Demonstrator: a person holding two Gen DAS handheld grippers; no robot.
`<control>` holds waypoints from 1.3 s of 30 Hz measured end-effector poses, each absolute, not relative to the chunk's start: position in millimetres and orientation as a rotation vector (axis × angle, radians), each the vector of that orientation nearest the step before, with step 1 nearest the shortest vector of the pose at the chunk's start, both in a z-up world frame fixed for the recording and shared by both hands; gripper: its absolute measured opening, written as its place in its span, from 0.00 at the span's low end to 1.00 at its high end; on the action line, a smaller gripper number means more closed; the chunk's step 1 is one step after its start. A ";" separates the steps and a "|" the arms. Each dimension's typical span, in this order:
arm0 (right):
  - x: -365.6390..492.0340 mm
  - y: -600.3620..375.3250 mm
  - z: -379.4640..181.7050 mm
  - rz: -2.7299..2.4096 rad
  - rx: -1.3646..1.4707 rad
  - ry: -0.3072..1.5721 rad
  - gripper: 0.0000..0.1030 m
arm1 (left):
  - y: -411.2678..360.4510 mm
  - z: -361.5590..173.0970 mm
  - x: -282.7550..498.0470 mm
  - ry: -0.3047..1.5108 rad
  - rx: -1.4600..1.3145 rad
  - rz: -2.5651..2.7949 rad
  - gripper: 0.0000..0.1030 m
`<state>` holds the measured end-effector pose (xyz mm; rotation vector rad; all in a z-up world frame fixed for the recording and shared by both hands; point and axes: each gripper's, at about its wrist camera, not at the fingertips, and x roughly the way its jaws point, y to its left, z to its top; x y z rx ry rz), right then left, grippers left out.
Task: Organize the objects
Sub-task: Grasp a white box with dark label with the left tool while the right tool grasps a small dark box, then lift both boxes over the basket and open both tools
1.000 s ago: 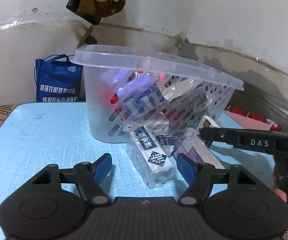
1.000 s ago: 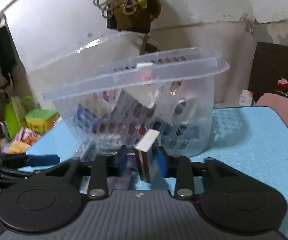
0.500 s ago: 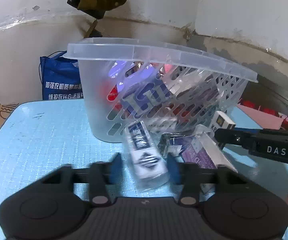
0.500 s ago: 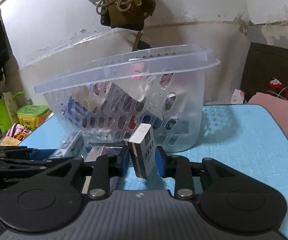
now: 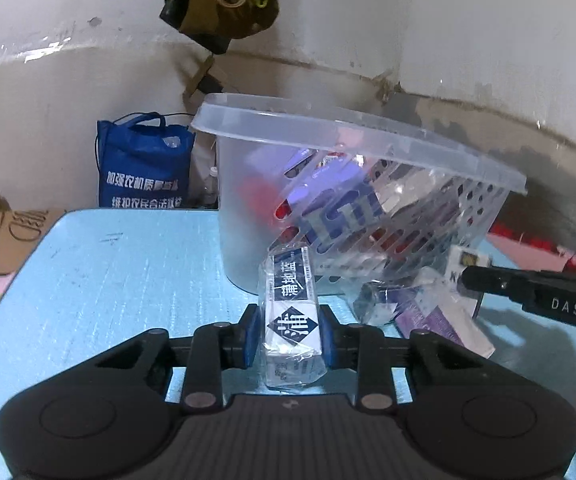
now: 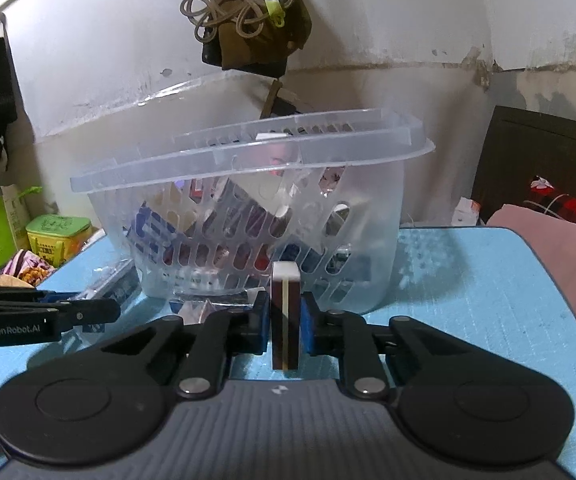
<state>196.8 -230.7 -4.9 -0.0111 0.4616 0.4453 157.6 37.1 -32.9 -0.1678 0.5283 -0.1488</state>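
Note:
A clear plastic basket [image 5: 247, 248] holding several packs stands on the light blue table [image 5: 107, 280]; it also shows in the right wrist view [image 6: 372, 240]. My left gripper [image 5: 288, 334] is shut on a blue-and-white wrapped carton [image 5: 292, 308], just in front of the basket. My right gripper [image 6: 283, 320] is shut on a dark brown and white pack [image 6: 284, 320], held on edge in front of the basket. The right gripper's arm [image 5: 536, 292] reaches in from the right in the left wrist view.
Several wrapped packs [image 5: 428, 312] lie on the table beside the basket. A blue bag [image 5: 143, 172] stands behind the table's far edge. A green tin [image 6: 57, 236] sits off the table's left side. A pink cushion [image 6: 560, 232] lies to the right.
My left gripper closed from open onto the blue-and-white carton and pulled back a little from the basket. The pack in my right gripper turned edge-on.

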 end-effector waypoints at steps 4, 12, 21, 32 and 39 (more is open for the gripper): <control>191.4 -234.5 -3.1 0.448 0.008 0.423 0.17 | 36.0 -32.4 151.7 0.480 -0.193 -0.191 0.33; 187.6 -237.0 -1.1 0.448 0.018 0.386 0.17 | 35.6 -29.4 134.3 0.358 -0.204 -0.251 0.33; 181.9 -238.4 -1.3 0.469 0.023 0.375 0.17 | 37.6 -29.7 132.6 0.340 -0.222 -0.269 0.34; 167.5 -245.4 8.4 0.480 0.019 0.342 0.17 | 31.4 -25.7 122.7 0.282 -0.169 -0.237 0.34; 148.0 -255.5 62.7 0.544 0.059 0.258 0.17 | 32.1 24.7 107.6 0.196 -0.176 -0.271 0.34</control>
